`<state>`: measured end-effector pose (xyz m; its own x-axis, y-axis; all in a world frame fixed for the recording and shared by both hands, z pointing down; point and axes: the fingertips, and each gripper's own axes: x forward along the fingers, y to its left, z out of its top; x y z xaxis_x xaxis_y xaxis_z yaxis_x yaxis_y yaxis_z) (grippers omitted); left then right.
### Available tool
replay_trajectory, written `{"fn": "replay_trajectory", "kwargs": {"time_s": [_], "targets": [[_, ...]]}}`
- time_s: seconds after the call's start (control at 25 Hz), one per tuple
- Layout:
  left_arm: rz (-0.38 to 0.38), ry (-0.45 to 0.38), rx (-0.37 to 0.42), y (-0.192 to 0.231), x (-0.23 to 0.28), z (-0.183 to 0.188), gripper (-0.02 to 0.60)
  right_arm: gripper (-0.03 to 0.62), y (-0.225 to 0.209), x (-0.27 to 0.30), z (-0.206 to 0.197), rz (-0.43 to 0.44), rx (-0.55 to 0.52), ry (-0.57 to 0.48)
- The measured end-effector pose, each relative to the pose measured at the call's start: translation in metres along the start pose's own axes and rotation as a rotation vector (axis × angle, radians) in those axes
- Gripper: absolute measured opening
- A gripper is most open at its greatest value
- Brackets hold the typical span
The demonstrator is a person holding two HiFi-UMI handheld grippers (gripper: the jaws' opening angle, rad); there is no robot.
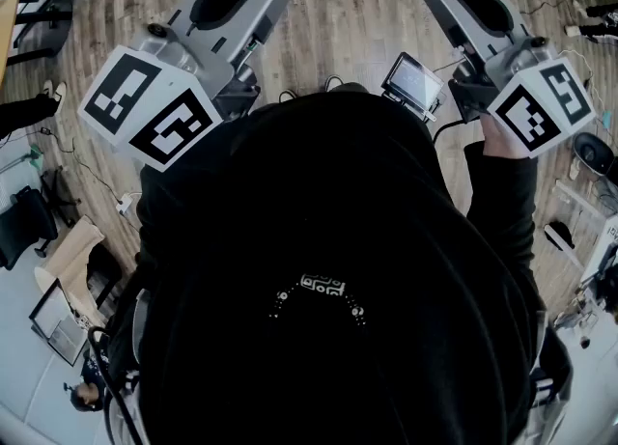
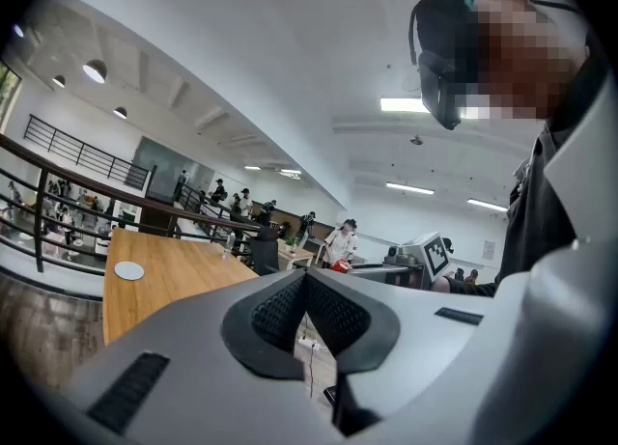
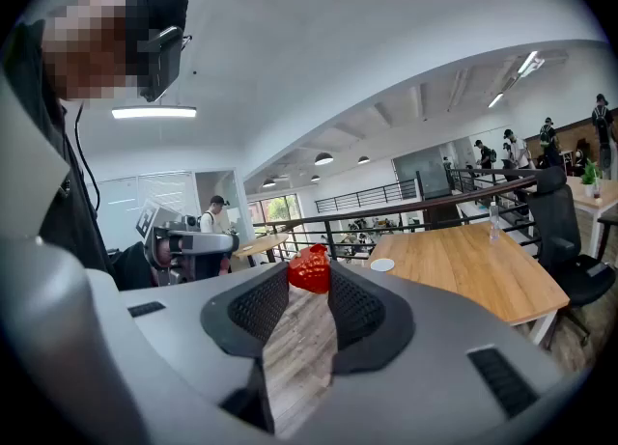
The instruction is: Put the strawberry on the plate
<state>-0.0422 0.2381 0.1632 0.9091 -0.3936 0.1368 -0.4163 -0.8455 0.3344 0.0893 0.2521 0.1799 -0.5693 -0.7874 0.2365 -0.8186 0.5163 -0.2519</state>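
1. Red strawberry [image 3: 310,269] is pinched between the tips of the right gripper's [image 3: 309,284] fingers [image 3: 355,310]; I would carry it level, without squeezing harder.
2. The left gripper [image 2: 305,289] is closed and empty.
3. A white plate [image 3: 382,264], probably the goal, lies well apart on the wooden counter [image 3: 473,269], in an open office with plank floor [image 1: 357,9].

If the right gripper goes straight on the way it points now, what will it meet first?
Close ahead the way looks free. The right gripper, shut on the strawberry, aims at the near end of the wooden table, left of the white plate; that table is probably first, though depth is unclear.
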Motion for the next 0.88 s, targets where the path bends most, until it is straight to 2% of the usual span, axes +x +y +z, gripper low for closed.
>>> {"fn": "replay_trajectory", "kwargs": {"time_s": [0.28,0.48,0.68,0.88], "targets": [[-0.019,-0.006,-0.007,-0.002,0.011,0.01,0.0,0.141,-0.007,-0.005,0.0,0.022,0.014,-0.018],[-0.027,-0.008,0.009,-0.005,0.012,0.012,0.0,0.14,-0.015,-0.007,0.002,0.001,0.021,-0.035],[-0.044,0.06,0.035,-0.006,0.019,-0.001,0.0,0.141,-0.017,-0.015,0.009,0.046,0.041,-0.061],[-0.024,0.045,0.025,-0.003,0.028,0.003,0.0,0.141,-0.035,-0.018,-0.002,0.012,0.069,-0.058]]}}
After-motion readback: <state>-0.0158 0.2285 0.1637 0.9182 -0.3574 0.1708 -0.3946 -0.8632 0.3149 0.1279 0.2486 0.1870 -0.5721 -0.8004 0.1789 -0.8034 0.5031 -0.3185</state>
